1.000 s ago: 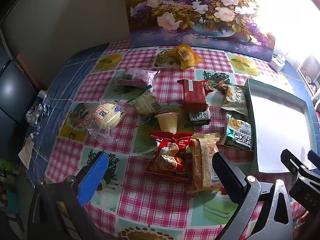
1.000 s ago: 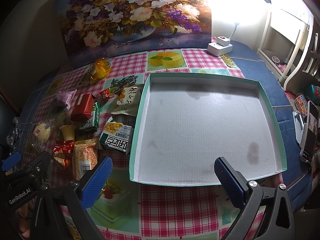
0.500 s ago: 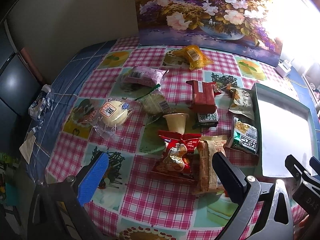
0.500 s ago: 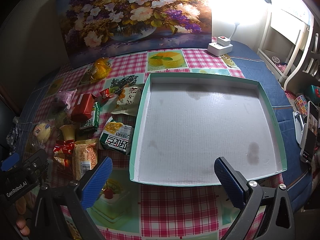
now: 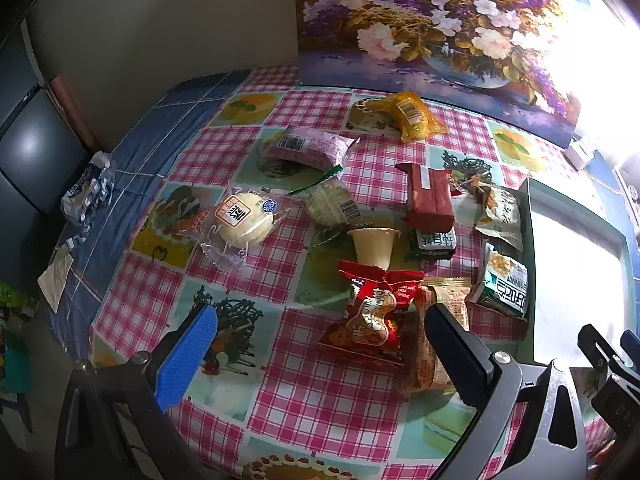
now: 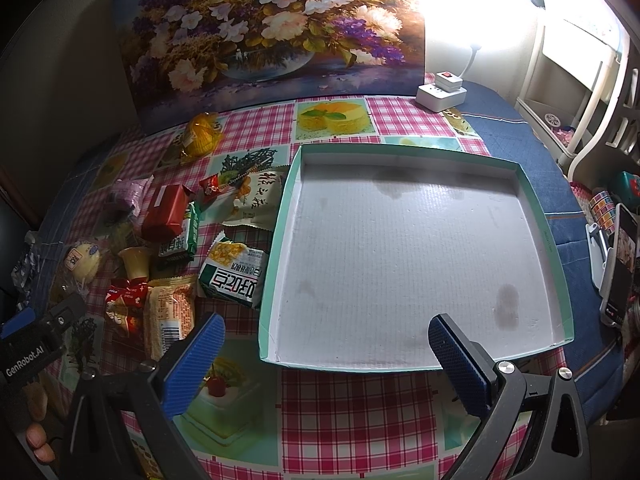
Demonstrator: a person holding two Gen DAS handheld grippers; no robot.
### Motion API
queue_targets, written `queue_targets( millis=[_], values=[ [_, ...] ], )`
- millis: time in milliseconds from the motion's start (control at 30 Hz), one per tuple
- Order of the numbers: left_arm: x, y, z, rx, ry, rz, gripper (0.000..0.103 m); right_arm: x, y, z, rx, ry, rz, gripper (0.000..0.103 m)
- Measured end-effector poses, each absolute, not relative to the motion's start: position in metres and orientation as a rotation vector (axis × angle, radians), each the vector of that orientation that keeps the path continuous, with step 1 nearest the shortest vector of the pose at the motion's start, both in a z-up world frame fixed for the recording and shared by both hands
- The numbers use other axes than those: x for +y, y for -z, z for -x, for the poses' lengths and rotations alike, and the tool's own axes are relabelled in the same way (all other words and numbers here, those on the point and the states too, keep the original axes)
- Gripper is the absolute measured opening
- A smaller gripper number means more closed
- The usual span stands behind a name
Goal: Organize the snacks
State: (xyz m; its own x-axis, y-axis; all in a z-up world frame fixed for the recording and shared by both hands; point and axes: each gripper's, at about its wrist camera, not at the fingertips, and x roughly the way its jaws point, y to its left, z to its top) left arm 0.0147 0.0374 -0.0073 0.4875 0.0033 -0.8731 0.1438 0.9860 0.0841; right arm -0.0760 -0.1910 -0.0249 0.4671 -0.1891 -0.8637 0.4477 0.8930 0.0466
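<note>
Several wrapped snacks lie scattered on the checked tablecloth: a red packet [image 5: 374, 316], an orange packet [image 5: 444, 332], a pudding cup [image 5: 374, 245], a round bun [image 5: 244, 222], a red-brown bar [image 5: 428, 196], a pink packet [image 5: 308, 148] and a yellow packet [image 5: 412, 114]. A shallow teal tray [image 6: 280, 240] with a white floor lies right of them, holding nothing. My left gripper [image 5: 320, 348] is open and empty above the near table, just short of the red packet. My right gripper [image 6: 326, 354] is open and empty over the tray's near rim.
A flower painting [image 6: 272, 32] leans against the wall at the back. A white power strip [image 6: 440, 90] sits at the back right. A phone on a stand [image 6: 616, 264] stands right of the tray. A crumpled wrapper [image 5: 86, 194] lies on the blue cloth at far left.
My left gripper has swung its view leftward, so the snacks and tray shift right in its view. My right gripper has stayed still. Both stay open.
</note>
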Motion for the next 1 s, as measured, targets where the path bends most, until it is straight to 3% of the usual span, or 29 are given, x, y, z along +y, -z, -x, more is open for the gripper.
queue_targets(
  millis=[633,1000],
  values=[
    [0.072,0.021,-0.030,1.035,0.062,0.073,0.103,-0.153,0.054,0.041,1.121,0.194,-0.262,0.103],
    [0.071,0.041,-0.038,1.075,0.108,0.069,0.103,-0.113,0.075,0.012,1.164,0.103,-0.202,0.103]
  ],
)
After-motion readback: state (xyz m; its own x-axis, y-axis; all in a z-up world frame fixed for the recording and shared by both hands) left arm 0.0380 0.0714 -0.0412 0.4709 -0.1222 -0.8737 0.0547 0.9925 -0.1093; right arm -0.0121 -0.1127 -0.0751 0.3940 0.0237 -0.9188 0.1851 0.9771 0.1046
